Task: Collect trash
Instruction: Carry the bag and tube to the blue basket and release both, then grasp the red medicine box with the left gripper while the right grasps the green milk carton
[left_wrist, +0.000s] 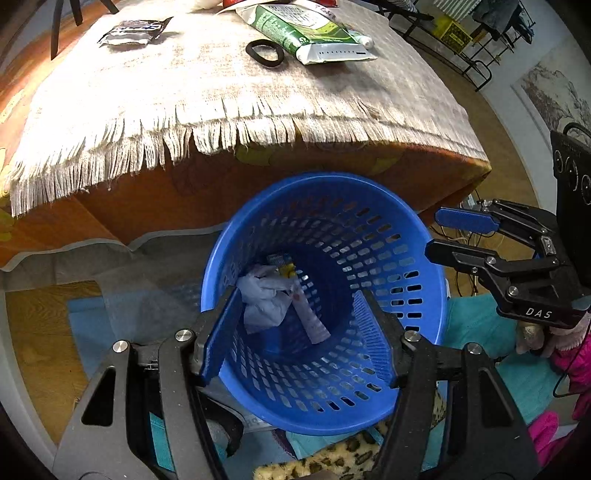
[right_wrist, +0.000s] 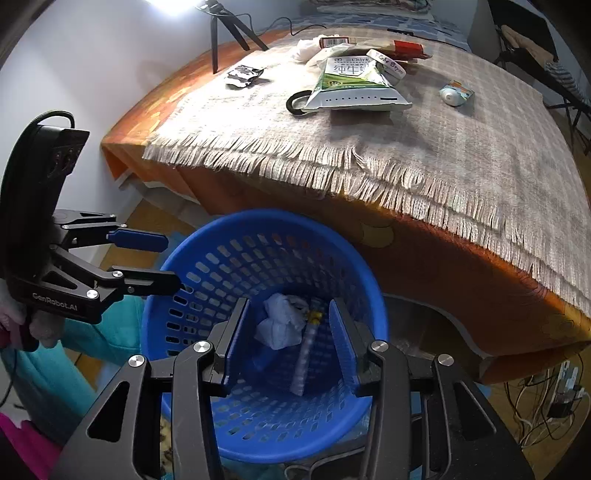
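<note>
Both grippers hung over the blue basket, the left gripper and right gripper each with jaws spread and nothing between them. Below lay crumpled paper and a tube. The remaining trash sat up and beyond on the bench; the green milk pouch pointed its long axis toward the basket, nearer the right gripper.

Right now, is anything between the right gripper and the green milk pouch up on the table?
Nothing visible blocks it. The right gripper is open and empty over the blue basket. The green milk pouch lies on the fringed cloth, partly over a black ring.
</note>
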